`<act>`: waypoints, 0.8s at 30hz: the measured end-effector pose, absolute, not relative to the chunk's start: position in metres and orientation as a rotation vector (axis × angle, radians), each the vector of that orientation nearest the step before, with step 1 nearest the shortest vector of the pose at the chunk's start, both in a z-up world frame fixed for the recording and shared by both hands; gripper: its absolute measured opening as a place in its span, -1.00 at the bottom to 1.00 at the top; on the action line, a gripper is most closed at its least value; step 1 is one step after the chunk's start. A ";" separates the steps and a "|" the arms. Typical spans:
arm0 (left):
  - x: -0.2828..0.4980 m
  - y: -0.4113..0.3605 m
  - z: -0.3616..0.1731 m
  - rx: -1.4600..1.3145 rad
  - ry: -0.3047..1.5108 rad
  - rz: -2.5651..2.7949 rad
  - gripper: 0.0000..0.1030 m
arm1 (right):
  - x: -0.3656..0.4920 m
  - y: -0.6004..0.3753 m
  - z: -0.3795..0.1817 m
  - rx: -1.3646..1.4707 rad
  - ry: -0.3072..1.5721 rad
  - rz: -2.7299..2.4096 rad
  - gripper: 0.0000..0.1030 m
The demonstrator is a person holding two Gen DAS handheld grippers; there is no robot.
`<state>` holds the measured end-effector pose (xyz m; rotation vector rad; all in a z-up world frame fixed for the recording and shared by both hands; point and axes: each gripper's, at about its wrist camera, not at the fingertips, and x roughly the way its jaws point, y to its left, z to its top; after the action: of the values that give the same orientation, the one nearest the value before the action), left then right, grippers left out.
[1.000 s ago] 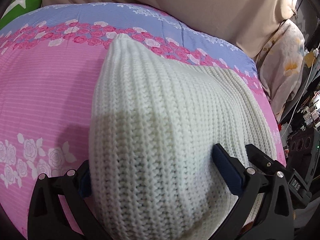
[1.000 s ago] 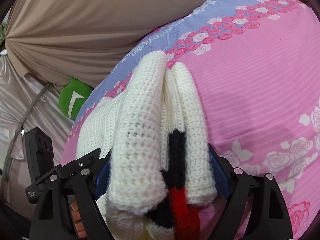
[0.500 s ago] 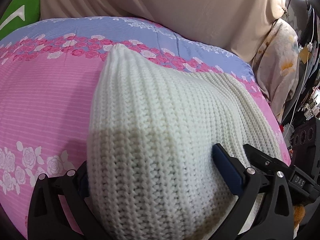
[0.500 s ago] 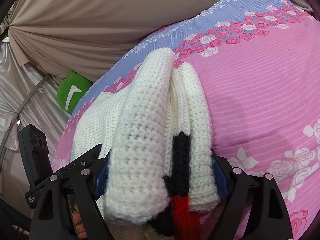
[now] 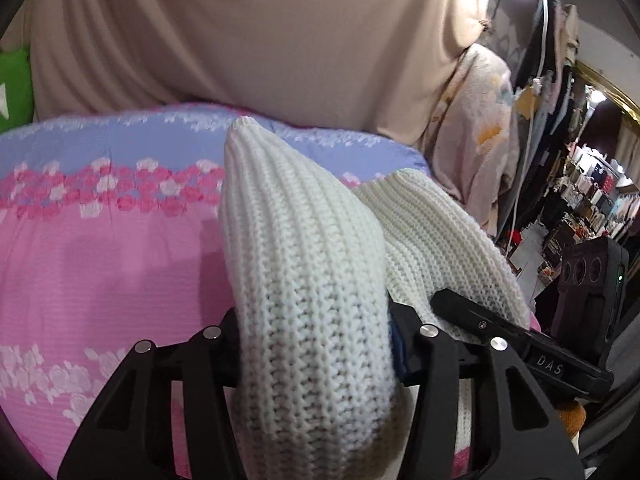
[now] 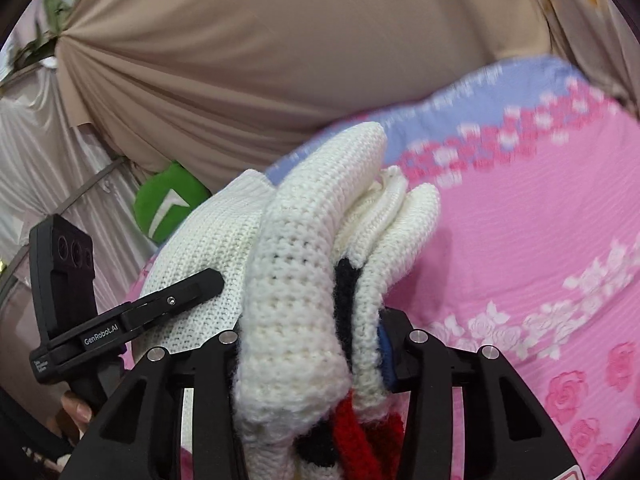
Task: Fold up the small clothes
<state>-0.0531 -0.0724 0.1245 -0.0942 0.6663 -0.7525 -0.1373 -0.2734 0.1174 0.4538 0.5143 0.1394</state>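
A cream knit sweater (image 5: 296, 220) is lifted off the pink floral bedspread (image 5: 100, 272). In the left wrist view a thick fold of it is bunched between the closing jaws of my left gripper (image 5: 316, 332), whose pads press into the knit. In the right wrist view my right gripper (image 6: 312, 332) is also closing, with its pads squeezing a folded edge of the sweater (image 6: 304, 220) that carries a black stripe (image 6: 346, 292) and a red stripe (image 6: 352, 432). The two grippers are close together. Between them the sweater hangs slack.
A beige curtain (image 5: 260, 40) hangs behind the bed. A green cushion (image 6: 168, 204) lies at the bed's far left corner. Cluttered shelves (image 5: 592, 184) and a dark speaker (image 5: 588, 280) stand to the right of the bed. A hand (image 6: 76, 408) holds the other gripper's handle.
Both grippers have risen and lifted the sweater off the bedspread. Their jaws have narrowed and squeezed the knit. Both views now tilt up towards the curtain.
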 end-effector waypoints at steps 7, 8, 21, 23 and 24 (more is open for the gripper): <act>-0.098 -0.024 0.238 -0.066 0.311 -0.801 0.01 | -0.168 -0.235 0.235 0.304 0.213 0.244 -0.18; -0.098 -0.014 0.252 -0.070 0.276 -0.788 0.01 | -0.162 -0.229 0.246 0.292 0.190 0.265 -0.18; 0.131 0.046 0.101 -0.130 0.761 -0.339 0.32 | 0.099 -0.206 0.075 0.409 0.732 0.119 -0.03; 0.140 0.068 0.067 -0.221 0.831 -0.354 0.29 | 0.095 -0.214 0.049 0.486 0.744 0.175 -0.01; 0.137 0.080 0.061 -0.269 0.819 -0.375 0.32 | 0.089 -0.216 0.050 0.503 0.727 0.185 -0.01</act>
<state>0.1365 0.0801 0.0612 -0.2686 0.8195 -0.3749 0.0887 -0.2163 0.0499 0.5025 0.7272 0.1853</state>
